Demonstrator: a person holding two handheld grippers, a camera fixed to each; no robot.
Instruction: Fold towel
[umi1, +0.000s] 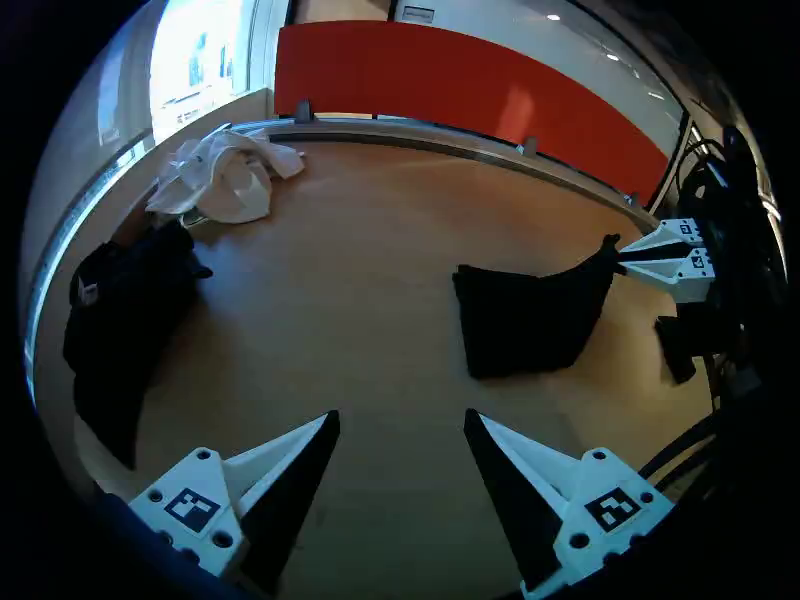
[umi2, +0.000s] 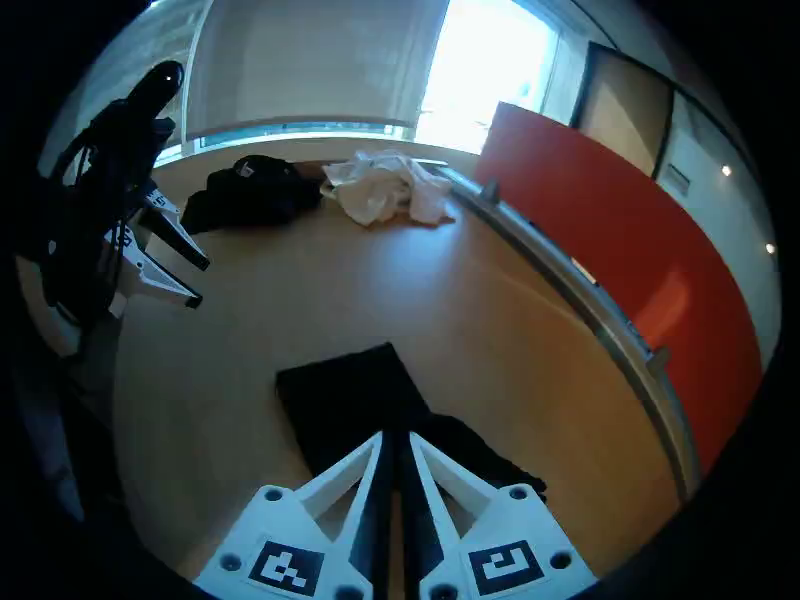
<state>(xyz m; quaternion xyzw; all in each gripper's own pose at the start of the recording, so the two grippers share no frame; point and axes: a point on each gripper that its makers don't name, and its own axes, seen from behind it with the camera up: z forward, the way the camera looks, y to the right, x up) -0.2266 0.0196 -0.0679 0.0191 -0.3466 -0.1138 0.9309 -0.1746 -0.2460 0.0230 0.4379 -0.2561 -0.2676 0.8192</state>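
Pale wooden tabletop (umi1: 350, 300) stretches ahead of both my grippers, with a red wall panel (umi1: 450, 90) beyond its far edge. My left gripper (umi1: 400, 470) hovers with its fingers spread wide and nothing between them. Ahead of it, a little to the right, lies the black towel (umi1: 530, 320), one corner lifted by my right gripper (umi2: 395, 450), whose fingers are pinched together on the cloth. Farther ahead and left of my left gripper sit a crumpled white cloth (umi1: 225, 175) and a dark heap of fabric (umi1: 120, 300), well apart from the towel.
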